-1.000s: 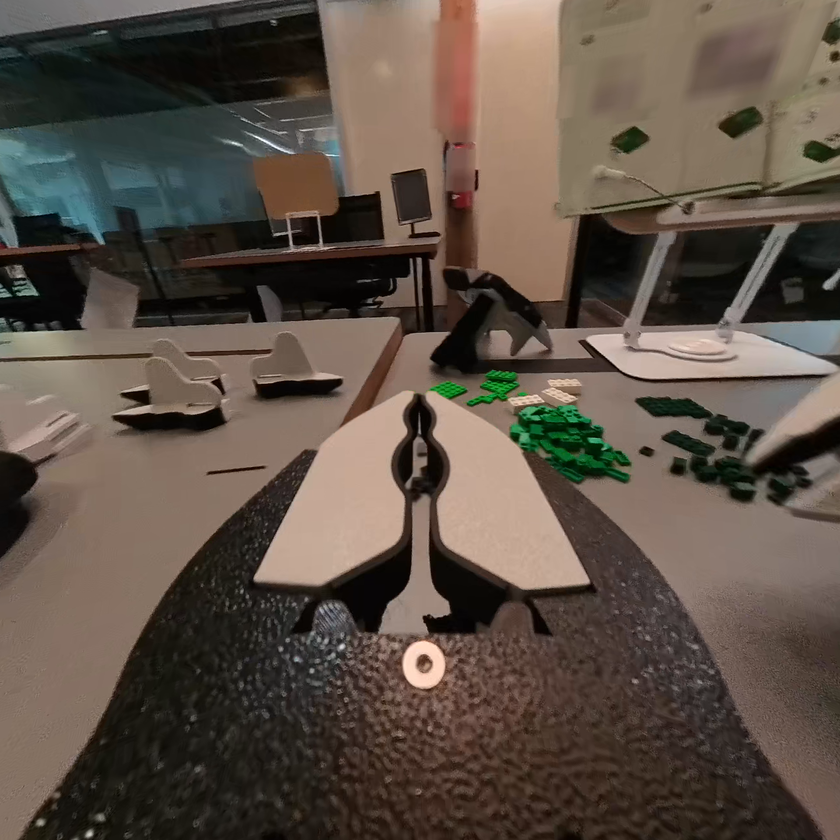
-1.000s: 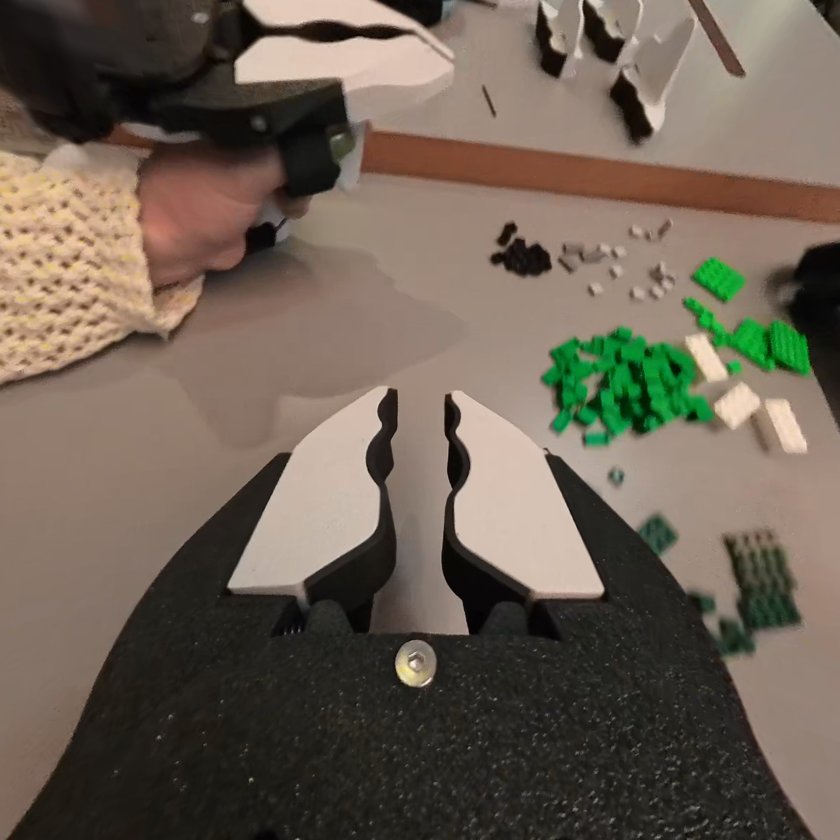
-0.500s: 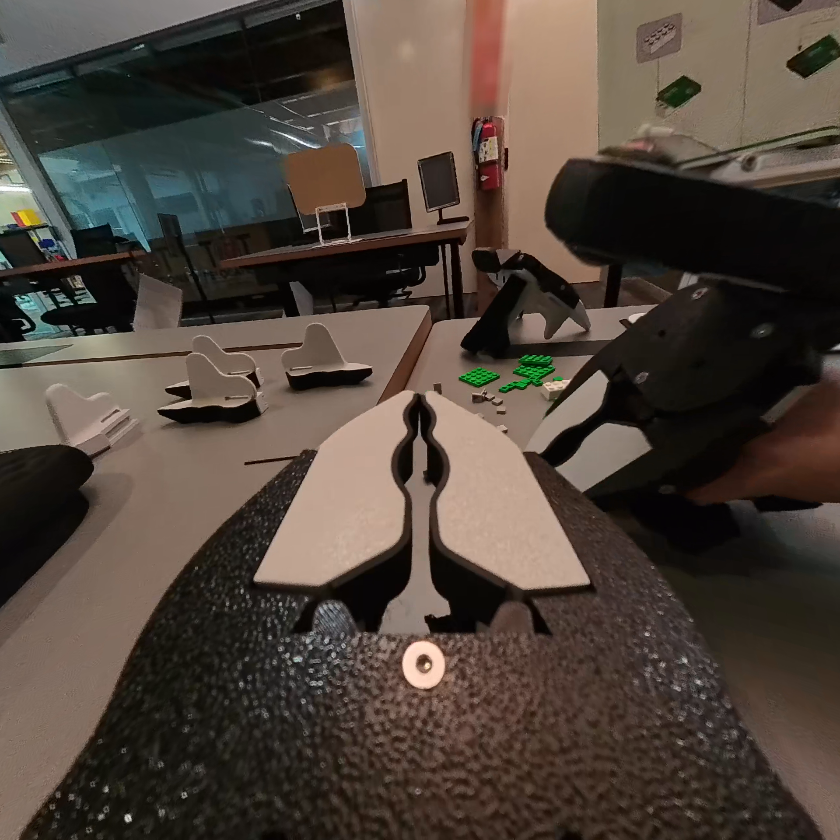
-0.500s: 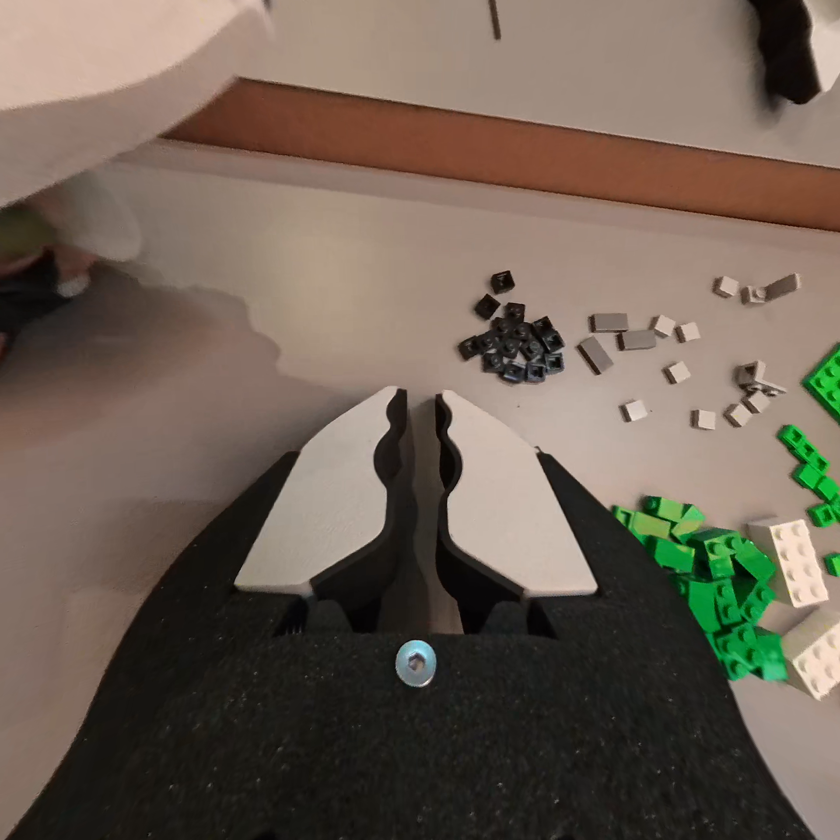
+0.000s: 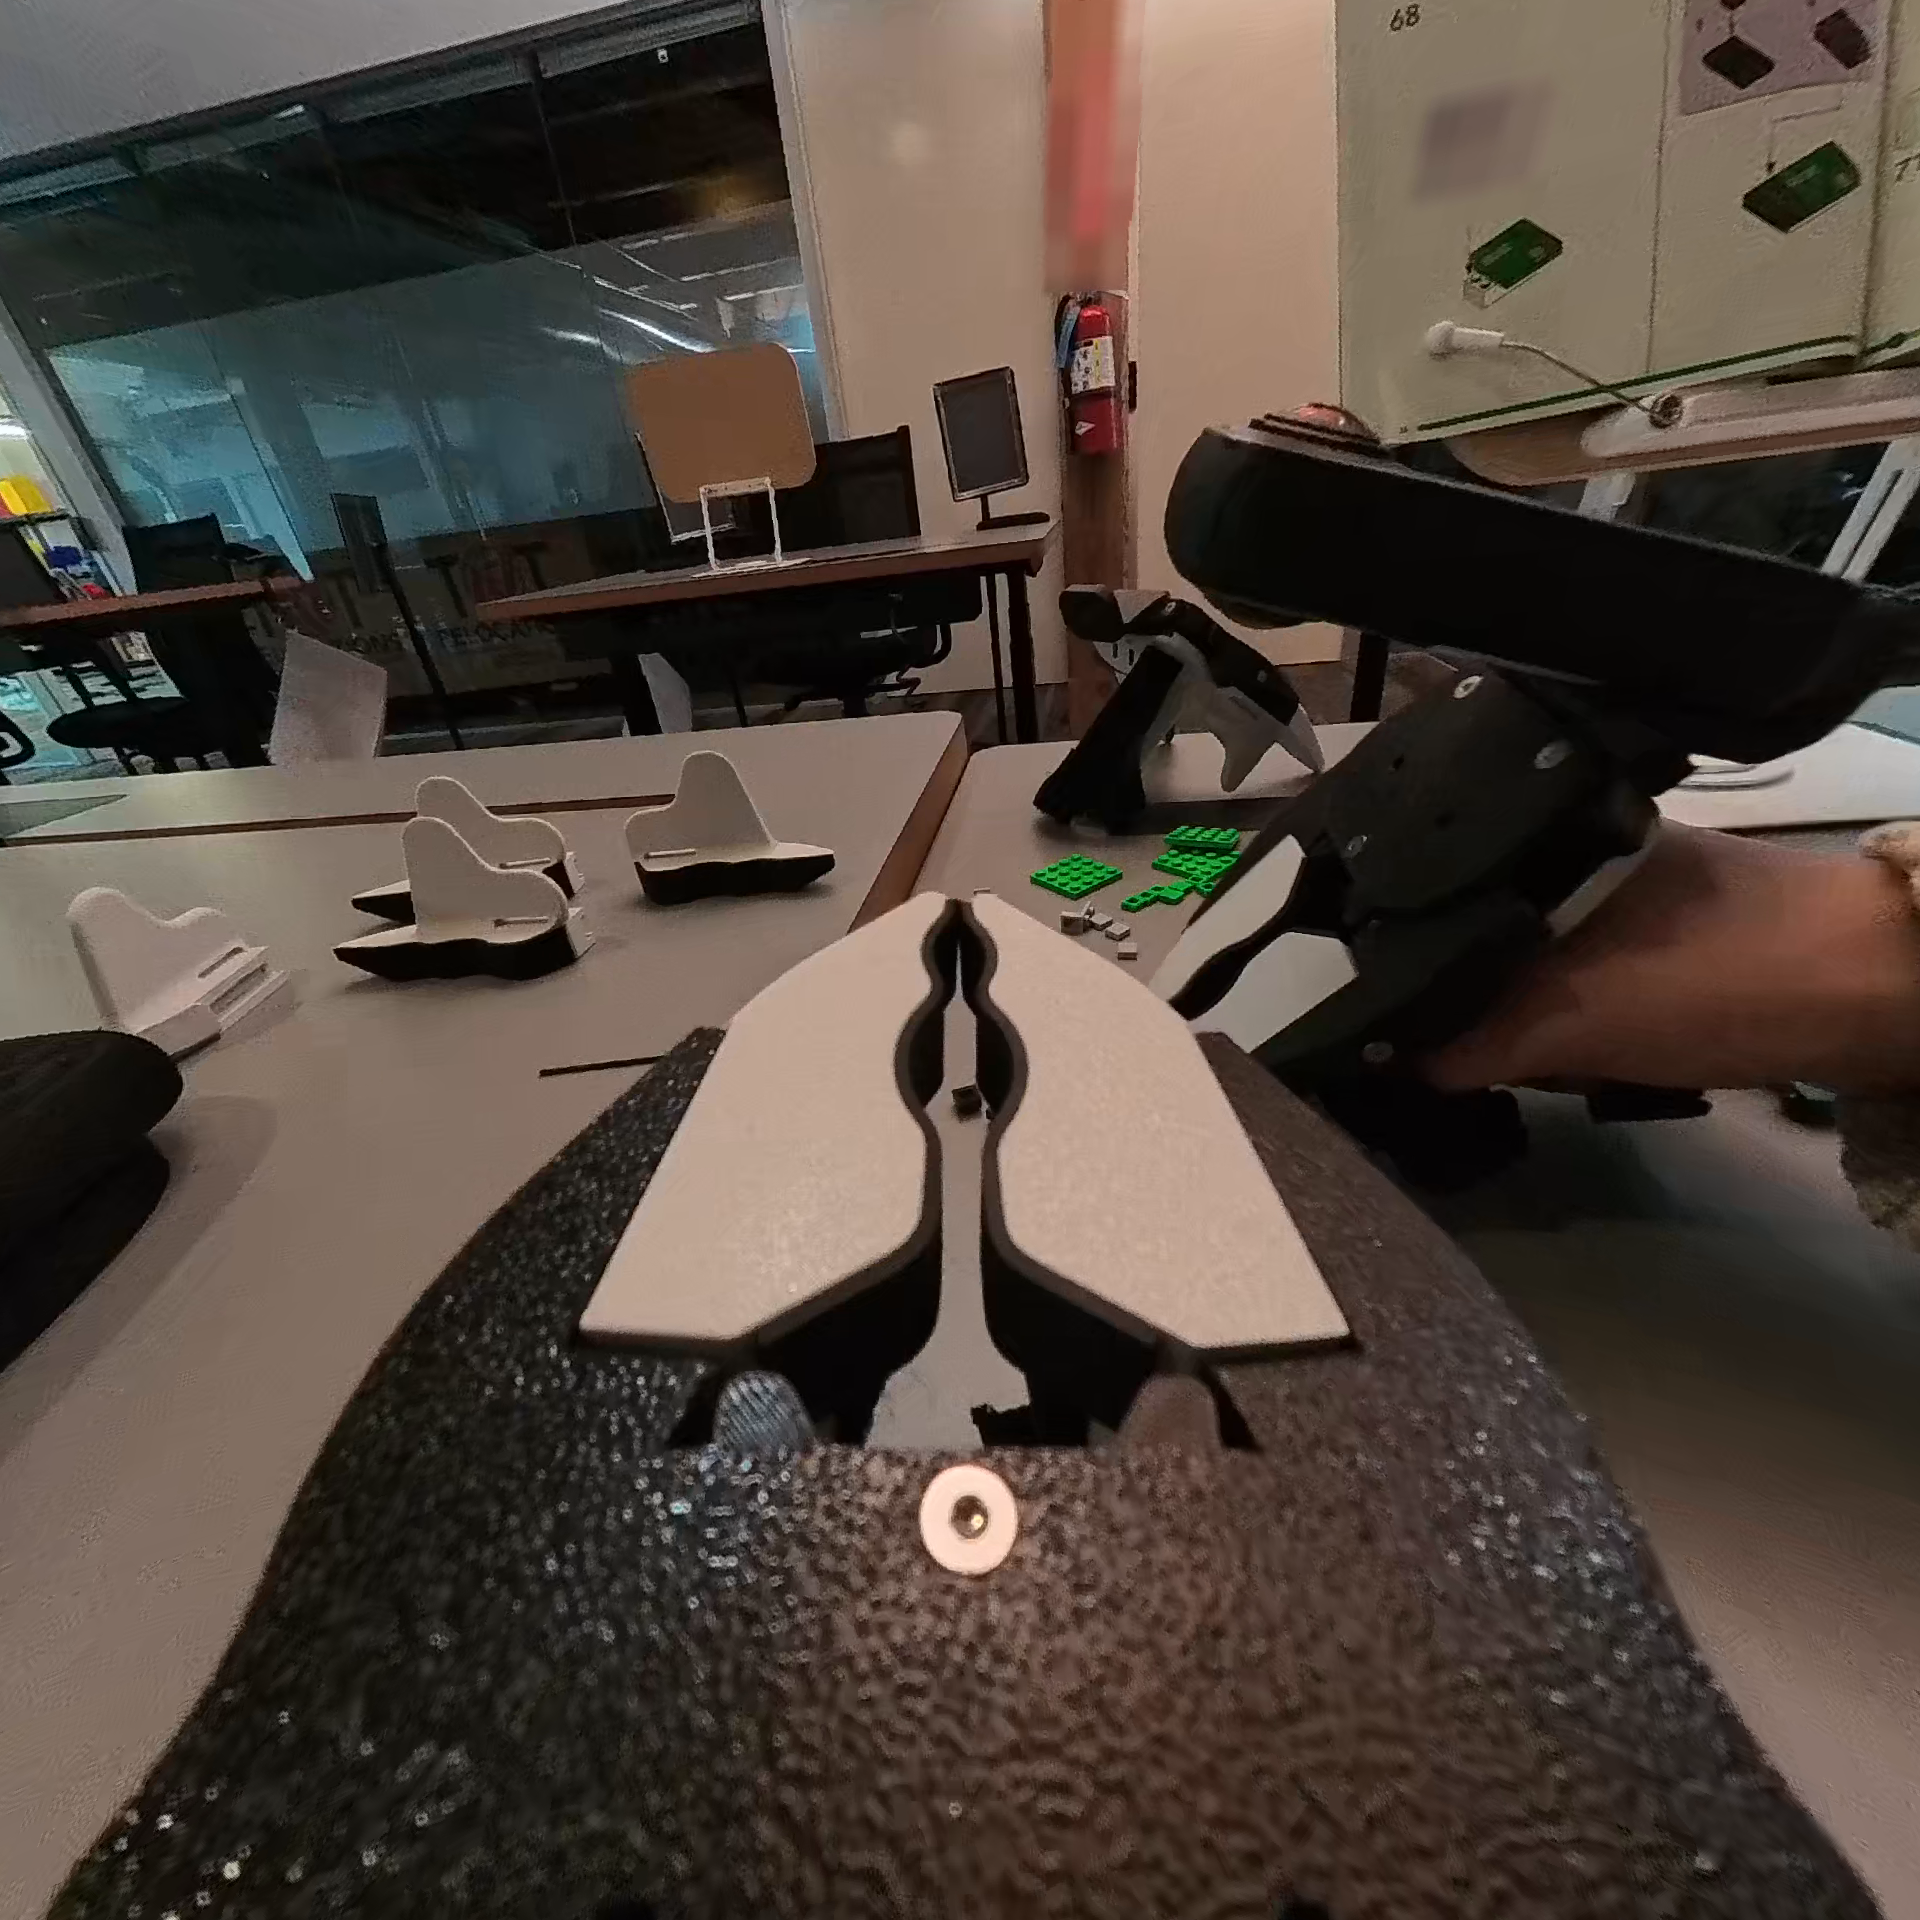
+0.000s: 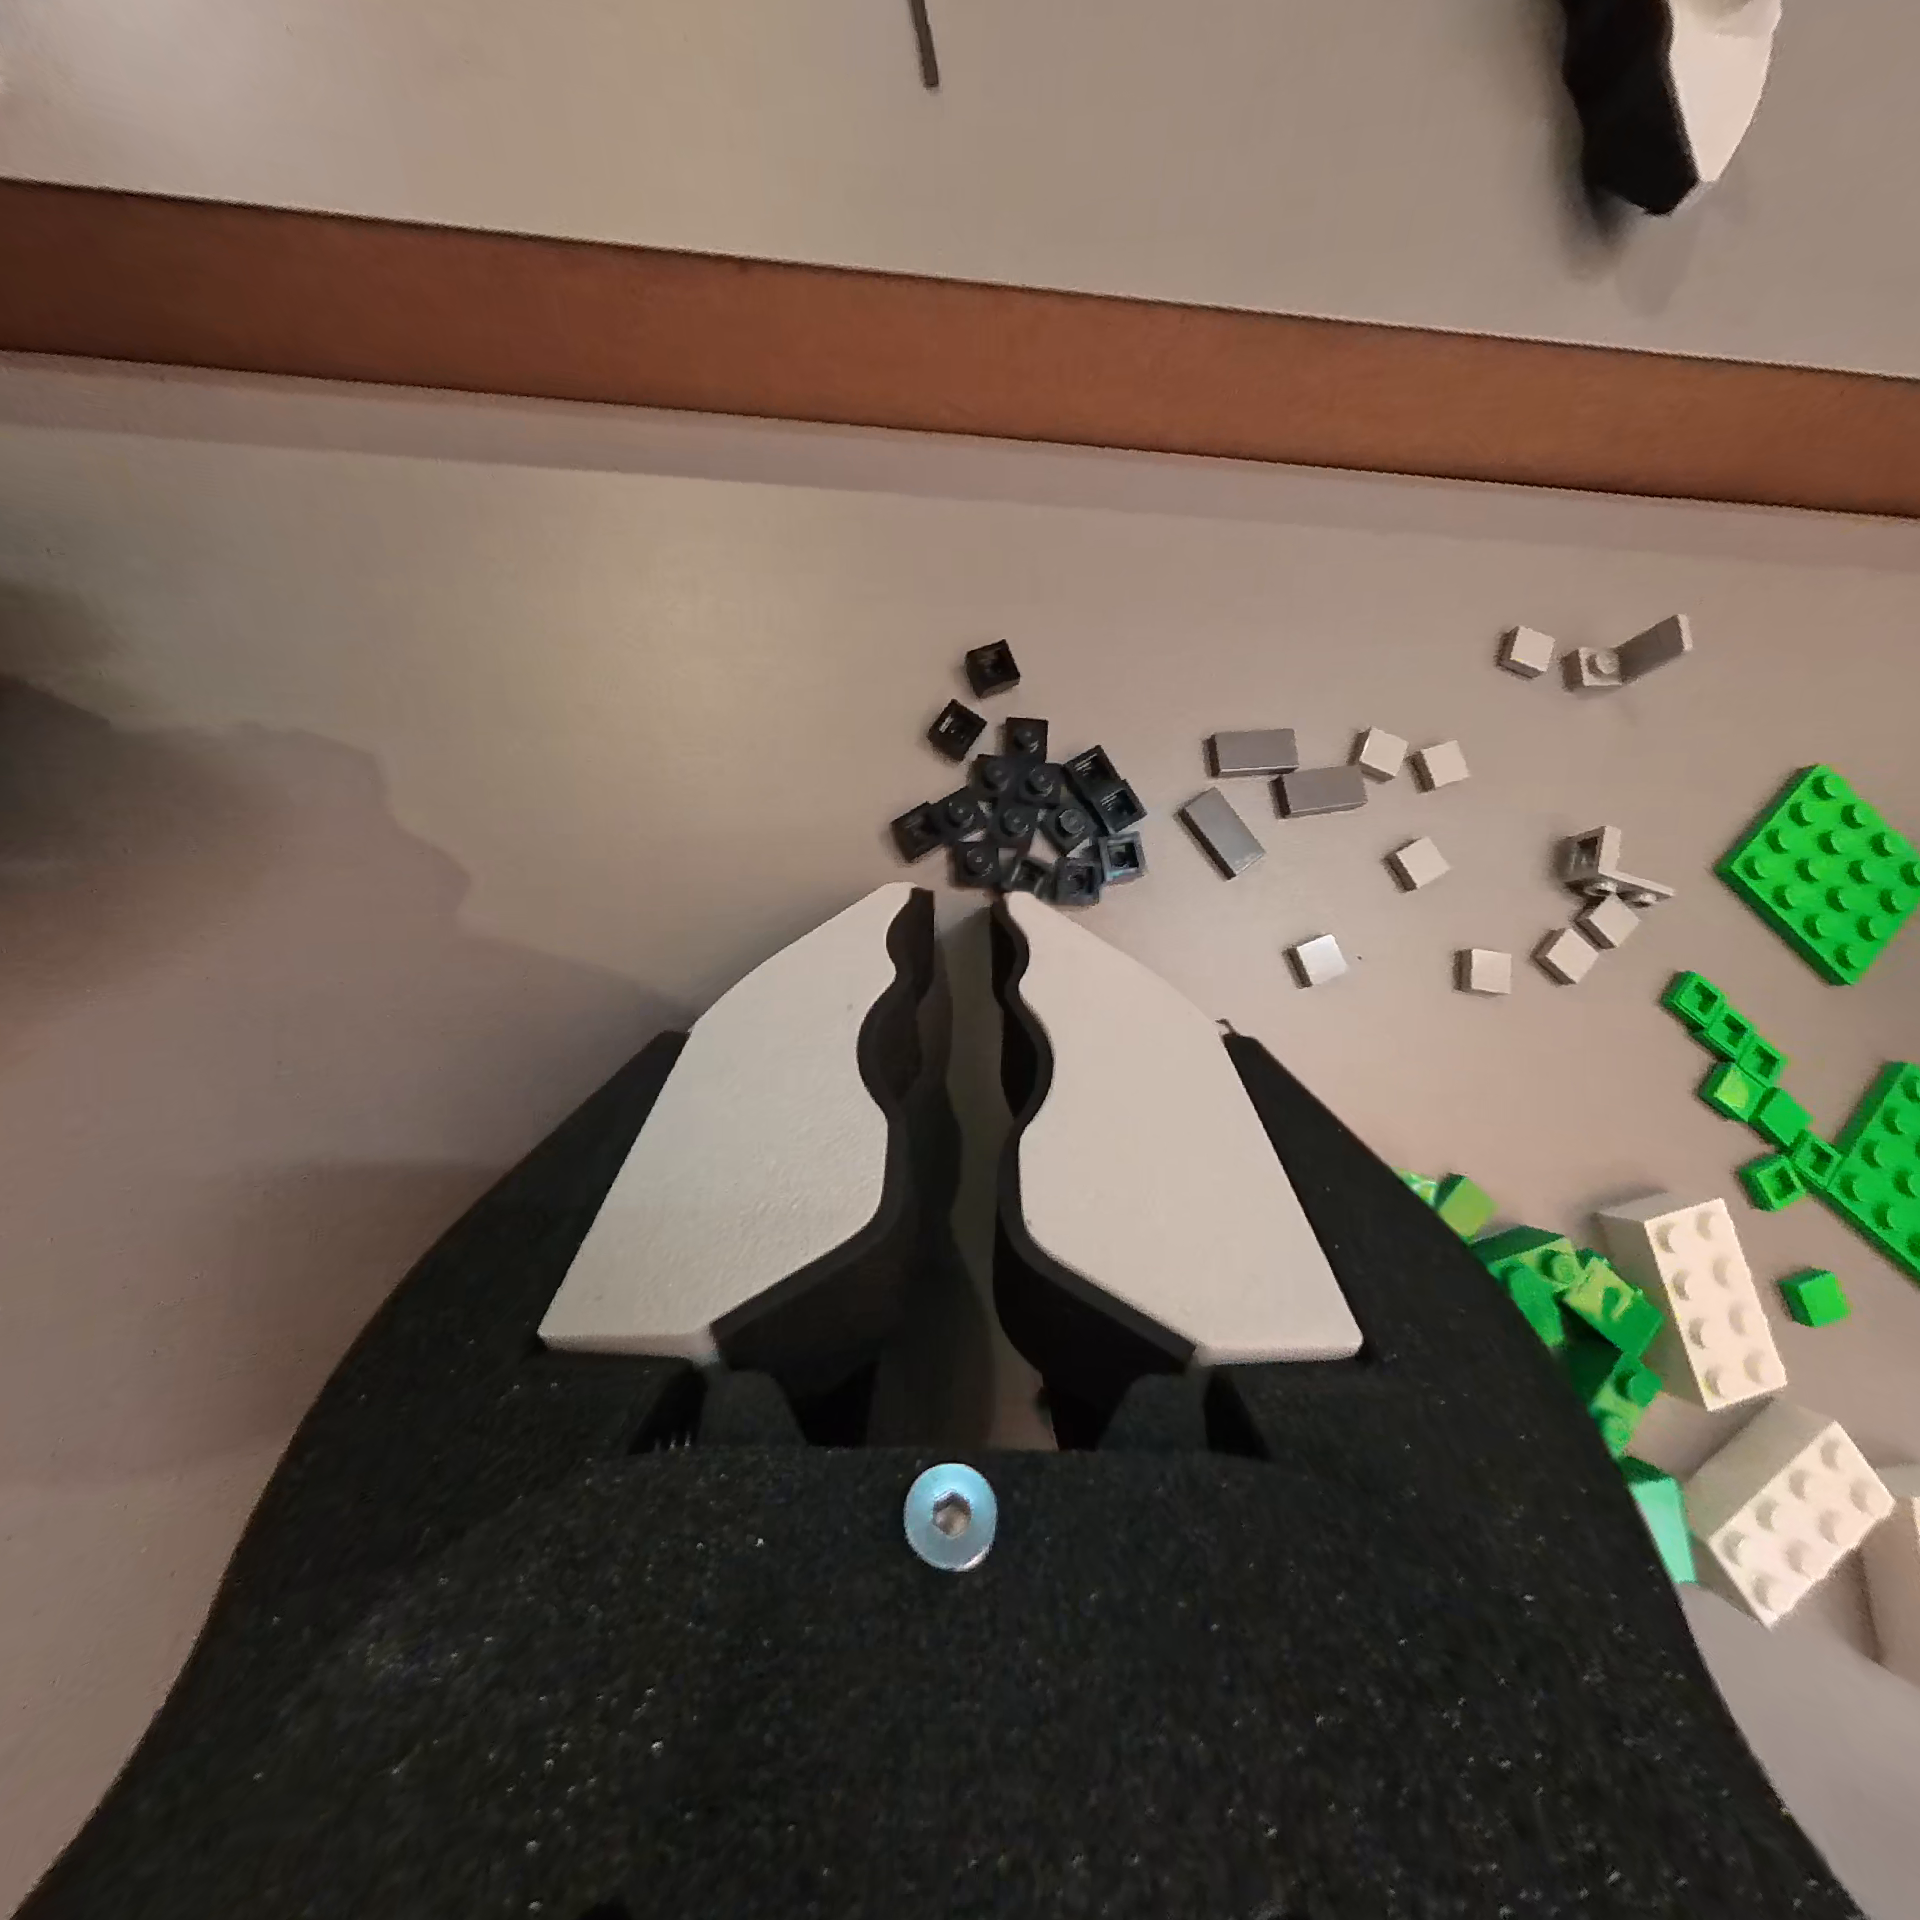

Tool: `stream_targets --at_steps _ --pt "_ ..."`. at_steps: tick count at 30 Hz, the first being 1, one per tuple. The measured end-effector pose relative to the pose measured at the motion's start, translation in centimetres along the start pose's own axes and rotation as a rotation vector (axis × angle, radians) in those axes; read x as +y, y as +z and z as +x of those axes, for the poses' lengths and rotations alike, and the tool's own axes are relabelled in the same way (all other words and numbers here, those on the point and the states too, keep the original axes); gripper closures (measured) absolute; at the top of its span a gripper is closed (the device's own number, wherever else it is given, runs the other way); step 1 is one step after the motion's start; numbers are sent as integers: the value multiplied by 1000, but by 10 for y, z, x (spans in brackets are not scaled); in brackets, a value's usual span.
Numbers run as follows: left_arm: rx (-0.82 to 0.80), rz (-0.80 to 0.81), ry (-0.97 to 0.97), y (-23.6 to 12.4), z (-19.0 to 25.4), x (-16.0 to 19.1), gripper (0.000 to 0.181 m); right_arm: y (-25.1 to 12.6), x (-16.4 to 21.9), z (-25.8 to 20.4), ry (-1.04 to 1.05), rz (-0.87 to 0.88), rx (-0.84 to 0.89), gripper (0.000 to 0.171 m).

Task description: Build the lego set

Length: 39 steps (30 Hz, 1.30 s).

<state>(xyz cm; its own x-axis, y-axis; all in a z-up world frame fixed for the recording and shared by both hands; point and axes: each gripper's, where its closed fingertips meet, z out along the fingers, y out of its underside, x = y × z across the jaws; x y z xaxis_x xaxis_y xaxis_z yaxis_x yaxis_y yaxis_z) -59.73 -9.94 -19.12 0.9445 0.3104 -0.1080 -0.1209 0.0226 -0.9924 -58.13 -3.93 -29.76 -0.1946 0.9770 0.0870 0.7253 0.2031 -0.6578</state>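
My right gripper [image 6: 961, 909] points down at the grey table, its jaws a narrow gap apart with nothing between them. Its tips sit just short of a small pile of black one-stud pieces [image 6: 1023, 821]. To the right lie grey tiles [image 6: 1320, 790], a bright green plate [image 6: 1829, 873], a heap of green bricks [image 6: 1558, 1288] and white bricks [image 6: 1704, 1309]. My left gripper [image 5: 961, 920] is shut and empty, held low over the table. In its view the right gripper [image 5: 1174, 987], held by a hand [image 5: 1683, 987], is close on the right. One black piece [image 5: 964, 1101] shows through the finger gap.
A brown table seam [image 6: 935, 312] runs across just beyond the pieces. Spare white finger parts [image 5: 468, 914] stand on the neighbouring table. An instruction booklet on a stand [image 5: 1621, 208] and a black holder [image 5: 1153, 717] are at the back right. A black object [image 5: 73, 1122] lies at far left. Tip to tip, the grippers are about 12 centimetres apart. My right gripper's tips are some 15 centimetres from the bright green plate [image 6: 1829, 873].
My right gripper has swung from the green heap toward the black pile, come closer to the table, and its jaws have narrowed. The left gripper has stayed shut and shifted only slightly.
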Motion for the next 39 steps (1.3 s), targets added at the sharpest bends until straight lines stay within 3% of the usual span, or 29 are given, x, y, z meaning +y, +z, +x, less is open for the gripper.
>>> stream_targets --at_steps 13,19,23,31,34,39 --pt "6 -9 4 1 4 2 181 4 -5 2 -97 37 -28 163" --pt "12 -9 13 1 6 2 181 -42 2 -27 -350 138 73 164" --pt "18 -9 9 1 7 2 181 -92 38 -71 -421 146 53 164" --pt "48 -1 31 1 15 1 181 -195 158 -110 -180 -8 126 164" --pt "57 3 44 0 18 0 181 -213 191 -123 -67 -23 128 164" --pt "67 1 42 1 19 0 181 -220 214 -140 -5 -30 179 164"
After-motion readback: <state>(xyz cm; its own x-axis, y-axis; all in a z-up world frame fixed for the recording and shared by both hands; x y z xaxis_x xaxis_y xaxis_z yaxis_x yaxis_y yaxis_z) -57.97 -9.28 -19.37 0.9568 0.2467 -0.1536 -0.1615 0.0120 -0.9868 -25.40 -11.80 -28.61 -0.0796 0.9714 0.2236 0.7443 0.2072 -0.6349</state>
